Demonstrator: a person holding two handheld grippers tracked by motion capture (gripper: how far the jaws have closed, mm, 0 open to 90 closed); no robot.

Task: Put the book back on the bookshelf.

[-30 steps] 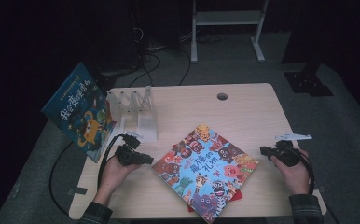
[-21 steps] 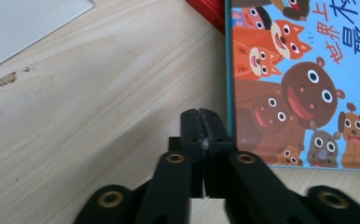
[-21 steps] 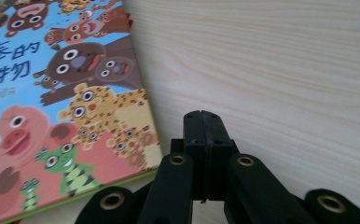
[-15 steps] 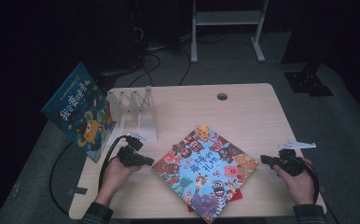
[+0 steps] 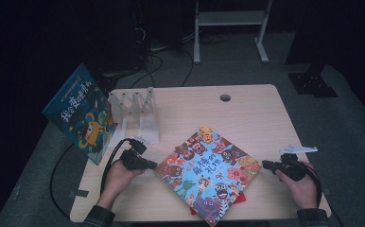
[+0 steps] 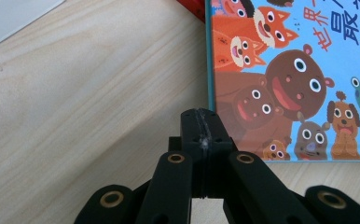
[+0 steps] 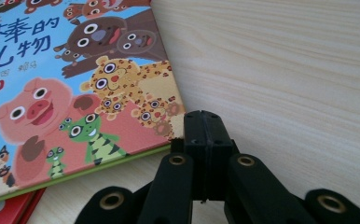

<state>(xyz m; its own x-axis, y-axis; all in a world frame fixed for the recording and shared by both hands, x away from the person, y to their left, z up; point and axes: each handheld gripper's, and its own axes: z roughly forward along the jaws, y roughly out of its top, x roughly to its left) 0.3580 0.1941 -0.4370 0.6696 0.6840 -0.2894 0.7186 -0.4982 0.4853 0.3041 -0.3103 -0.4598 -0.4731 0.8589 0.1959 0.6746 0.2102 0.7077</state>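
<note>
Wooden table (image 5: 247, 116) bears picture book (image 5: 208, 174), white rack (image 5: 138, 113)

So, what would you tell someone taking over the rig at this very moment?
Left gripper: shut, empty, tips at the left corner of the animal picture book.
Right gripper: shut, empty, tips by the book's right corner.
The book lies flat, cover up, atop a red book. A blue book leans at the white rack.
Done: apparently nothing lifted.
Left: probably getting the animal book into the rack.
</note>
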